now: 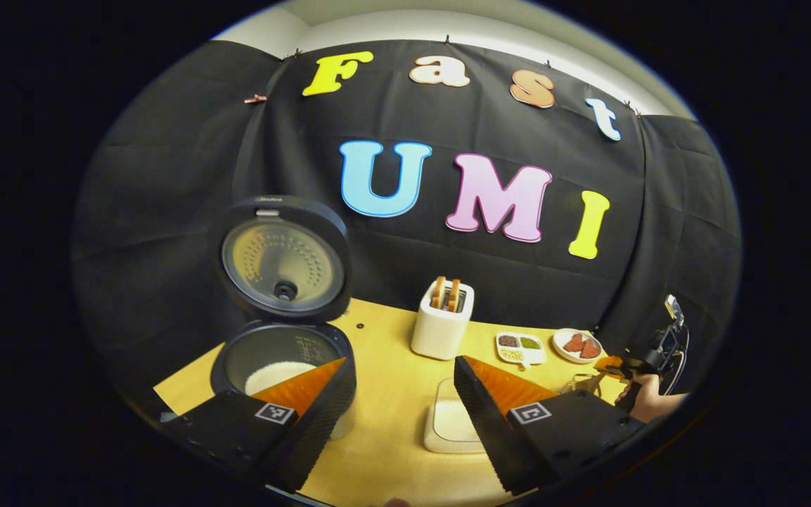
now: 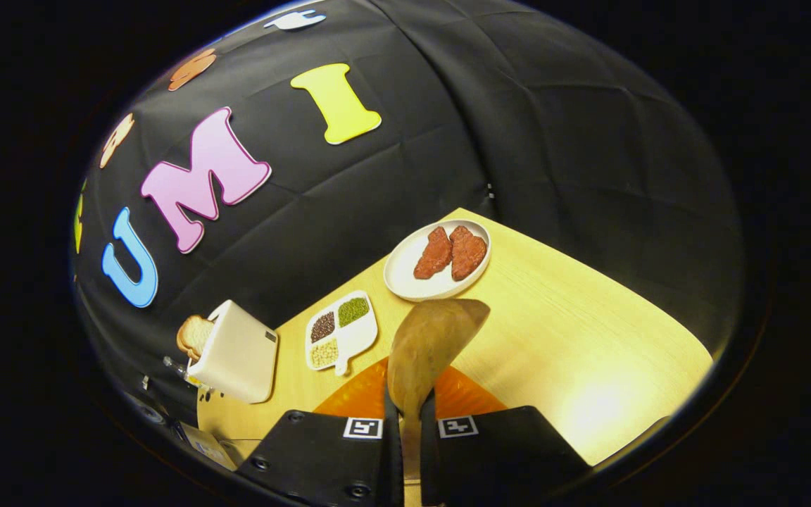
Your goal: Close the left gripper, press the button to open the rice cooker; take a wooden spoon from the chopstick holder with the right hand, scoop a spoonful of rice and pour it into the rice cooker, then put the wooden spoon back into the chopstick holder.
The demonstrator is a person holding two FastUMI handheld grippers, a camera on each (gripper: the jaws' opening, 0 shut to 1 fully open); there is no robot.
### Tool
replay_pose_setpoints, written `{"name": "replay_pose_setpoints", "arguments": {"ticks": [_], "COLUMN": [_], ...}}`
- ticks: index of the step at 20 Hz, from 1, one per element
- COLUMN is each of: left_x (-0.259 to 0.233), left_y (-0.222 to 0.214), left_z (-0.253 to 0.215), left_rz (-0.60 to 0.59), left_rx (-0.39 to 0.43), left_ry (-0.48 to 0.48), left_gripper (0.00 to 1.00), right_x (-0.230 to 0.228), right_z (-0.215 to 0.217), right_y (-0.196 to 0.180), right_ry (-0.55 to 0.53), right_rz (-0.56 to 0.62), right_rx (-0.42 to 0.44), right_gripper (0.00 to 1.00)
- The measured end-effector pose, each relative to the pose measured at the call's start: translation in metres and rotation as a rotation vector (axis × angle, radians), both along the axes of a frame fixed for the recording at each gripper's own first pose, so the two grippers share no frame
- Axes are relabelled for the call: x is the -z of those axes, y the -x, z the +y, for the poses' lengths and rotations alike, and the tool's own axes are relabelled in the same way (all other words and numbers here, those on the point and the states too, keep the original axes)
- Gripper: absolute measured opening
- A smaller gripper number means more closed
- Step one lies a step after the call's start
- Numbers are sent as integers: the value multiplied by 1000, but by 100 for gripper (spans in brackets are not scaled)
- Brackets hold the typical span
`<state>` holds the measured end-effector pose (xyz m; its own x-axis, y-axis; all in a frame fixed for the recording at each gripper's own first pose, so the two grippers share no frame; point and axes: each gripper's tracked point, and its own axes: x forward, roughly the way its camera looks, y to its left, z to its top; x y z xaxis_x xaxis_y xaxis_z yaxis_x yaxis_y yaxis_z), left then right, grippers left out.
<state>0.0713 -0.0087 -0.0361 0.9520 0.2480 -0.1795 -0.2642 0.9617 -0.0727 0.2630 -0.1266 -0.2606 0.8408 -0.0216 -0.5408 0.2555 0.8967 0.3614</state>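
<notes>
The black rice cooker (image 1: 233, 355) stands open at the left of the yellow table, its round lid (image 1: 282, 260) raised upright. White rice (image 1: 280, 374) lies in its pot. My left gripper (image 1: 400, 377) is open, one finger in front of the cooker's pot and nothing between the two. My right gripper (image 2: 409, 408) is shut on the handle of the wooden spoon (image 2: 430, 341), whose bowl points up over the table; no rice shows on it. In the left gripper view the right gripper (image 1: 641, 366) and the hand holding it are at the far right table edge.
A white toaster (image 1: 442, 322) (image 2: 233, 355) with bread stands mid-table. A divided dish of beans (image 1: 519, 347) (image 2: 341, 329) and a plate with two red meat pieces (image 1: 577, 345) (image 2: 441, 255) lie beyond it. A cream square container (image 1: 451, 422) sits between my left fingers.
</notes>
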Motion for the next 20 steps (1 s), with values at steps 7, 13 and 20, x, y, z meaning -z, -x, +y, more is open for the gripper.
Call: {"name": "replay_pose_setpoints", "arguments": {"ticks": [7, 13, 20], "left_x": [-80, -131, -148], "left_y": [-11, -45, -109], "left_z": [112, 171, 209], "left_rz": [-170, -322, -382], "left_rx": [-205, -207, -152], "left_ry": [-138, -284, -337], "left_gripper": [95, 95, 92], "right_x": [-13, -60, -108], "right_z": [-11, -34, -42], "right_y": [15, 65, 127], "right_ry": [11, 117, 251], "right_rz": [11, -43, -104], "right_rx": [5, 37, 60], "right_gripper": [43, 99, 99]}}
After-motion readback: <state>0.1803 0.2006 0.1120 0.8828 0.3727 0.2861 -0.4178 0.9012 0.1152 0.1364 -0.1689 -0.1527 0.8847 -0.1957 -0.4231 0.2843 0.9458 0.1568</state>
